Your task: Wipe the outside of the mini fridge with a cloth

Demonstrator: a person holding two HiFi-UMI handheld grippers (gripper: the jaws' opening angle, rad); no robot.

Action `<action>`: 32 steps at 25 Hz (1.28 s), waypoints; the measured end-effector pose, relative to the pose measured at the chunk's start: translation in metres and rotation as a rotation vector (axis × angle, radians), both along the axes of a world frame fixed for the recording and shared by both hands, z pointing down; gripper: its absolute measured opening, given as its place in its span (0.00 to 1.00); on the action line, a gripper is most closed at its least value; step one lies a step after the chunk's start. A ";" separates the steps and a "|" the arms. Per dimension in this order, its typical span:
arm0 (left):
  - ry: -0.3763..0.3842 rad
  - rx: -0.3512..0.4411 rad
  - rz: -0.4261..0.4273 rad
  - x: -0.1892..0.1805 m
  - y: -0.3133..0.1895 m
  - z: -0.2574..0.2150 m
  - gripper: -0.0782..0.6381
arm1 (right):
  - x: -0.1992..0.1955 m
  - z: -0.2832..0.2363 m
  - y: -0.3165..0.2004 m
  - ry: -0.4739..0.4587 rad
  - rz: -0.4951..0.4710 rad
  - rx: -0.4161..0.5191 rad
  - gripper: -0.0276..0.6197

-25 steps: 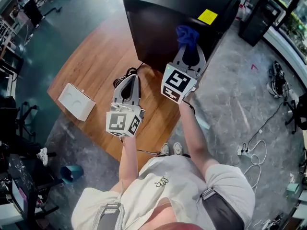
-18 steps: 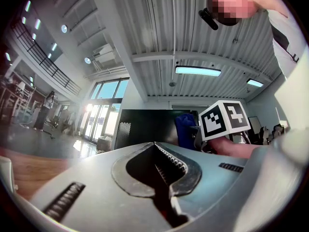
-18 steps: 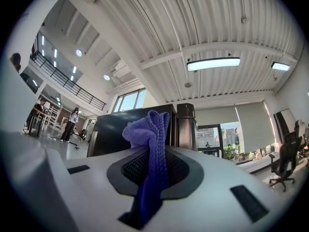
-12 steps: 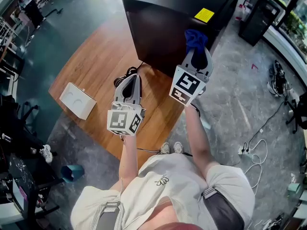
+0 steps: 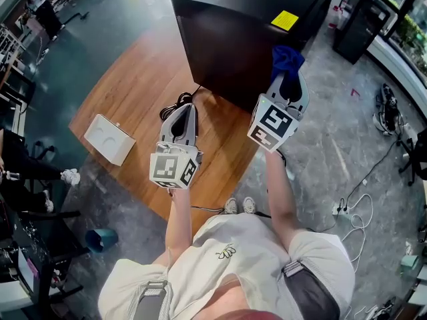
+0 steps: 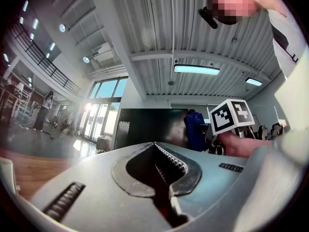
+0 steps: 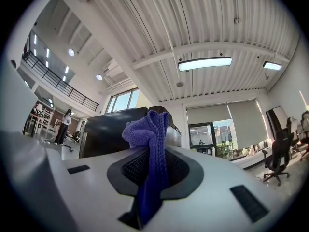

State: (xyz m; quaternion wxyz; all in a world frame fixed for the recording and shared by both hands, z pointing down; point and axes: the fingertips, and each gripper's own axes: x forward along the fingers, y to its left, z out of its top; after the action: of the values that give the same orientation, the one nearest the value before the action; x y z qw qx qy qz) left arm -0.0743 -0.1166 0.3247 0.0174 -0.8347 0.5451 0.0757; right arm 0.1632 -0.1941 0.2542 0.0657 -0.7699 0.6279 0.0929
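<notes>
Right now the right hand-held gripper (image 5: 292,79) is clenched on a blue cloth (image 7: 150,129): a narrow fold is pinched between its jaws and the rest bunches up just past the tips. Directly beyond that bunch stands the mini fridge (image 5: 233,39), a black box, and from the head view the cloth sits against its near right corner, below the yellow sticker (image 5: 285,21) on top. Whether the fabric actually presses on the panel I cannot tell. The left hand-held gripper (image 6: 159,163) is clenched on nothing, its toothed jaws closed together, and it hangs over the wooden counter (image 5: 133,92) to the left of its partner and short of the fridge's front face. A coiled black cable (image 5: 175,105) lies just past its tips, and a white box (image 5: 109,139) rests well off to its left near the counter's edge. The main risk, I judge, is the thin grip: drag against the panel could pull the fold out of the jaws. With so little cloth ahead of the tips, hard plastic might scrape the finish. Working at a corner, a stroke could also slip off the edge. Nothing braces the fridge, so a firm push may shift it.
</notes>
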 end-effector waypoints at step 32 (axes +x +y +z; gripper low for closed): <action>0.068 -0.057 -0.165 -0.093 -0.028 0.051 0.12 | -0.242 0.032 -0.103 -0.044 -0.396 -0.061 0.14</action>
State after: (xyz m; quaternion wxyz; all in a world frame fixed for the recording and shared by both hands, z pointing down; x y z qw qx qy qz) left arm -0.1671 -0.1447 0.3759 -0.0190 -0.7841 0.6142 0.0868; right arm -0.0790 -0.2974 0.2857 0.0732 -0.6349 0.7680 0.0424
